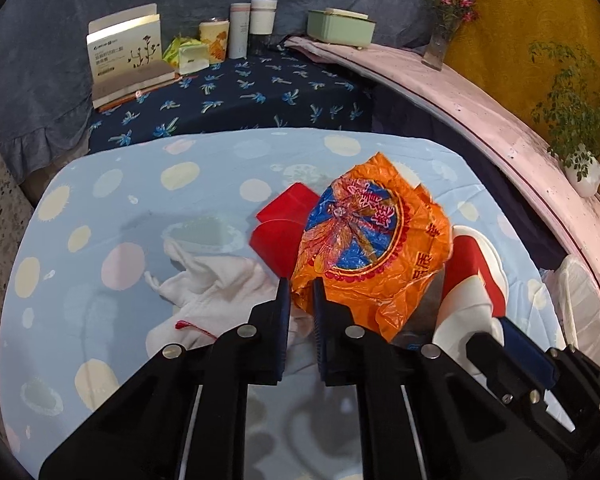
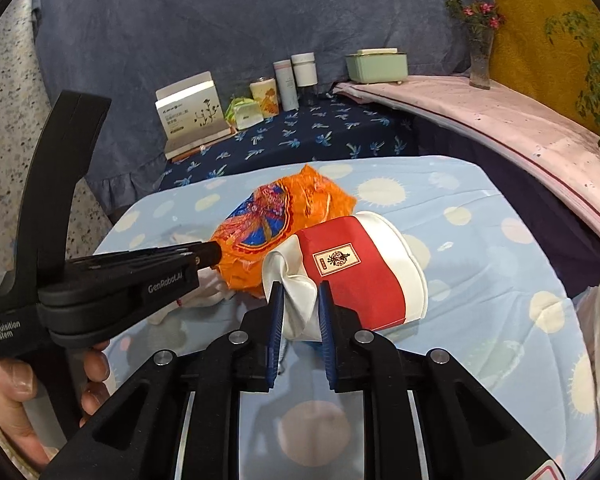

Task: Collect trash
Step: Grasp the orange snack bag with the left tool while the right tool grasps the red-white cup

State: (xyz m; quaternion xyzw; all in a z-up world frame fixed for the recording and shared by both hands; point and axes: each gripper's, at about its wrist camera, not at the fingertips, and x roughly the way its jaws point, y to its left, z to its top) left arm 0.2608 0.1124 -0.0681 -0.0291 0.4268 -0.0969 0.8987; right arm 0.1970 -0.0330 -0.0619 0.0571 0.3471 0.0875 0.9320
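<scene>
Left wrist view: the left gripper point(image 1: 301, 294) has its fingers point(image 1: 283, 300) drawn nearly together on the near lower edge of the orange bag point(image 1: 364, 240). The bag lies on the tabletop point(image 1: 100, 240), straight ahead of the fingers and rising up and away from them. Its crumpled bulk leans to the right, against the red-and-white cup point(image 1: 472, 280). A red paper point(image 1: 280, 224) and a white cloth point(image 1: 216, 284) lie to the left of the bag, neither between the fingers. The right gripper point(image 1: 512, 344) enters from the lower right, at the cup.

Right wrist view: the right gripper point(image 2: 301, 300) is clamped on the crushed white rim of the cup point(image 2: 352, 276). The cup lies on its side with its long axis running from the fingers up and to the right. The bag point(image 2: 276, 216) sits just behind the cup, touching it. The left gripper point(image 2: 210, 254) reaches the bag from the left.

Judgement: each hand holds the item nearer to it, so lifting the two apart should free both.
</scene>
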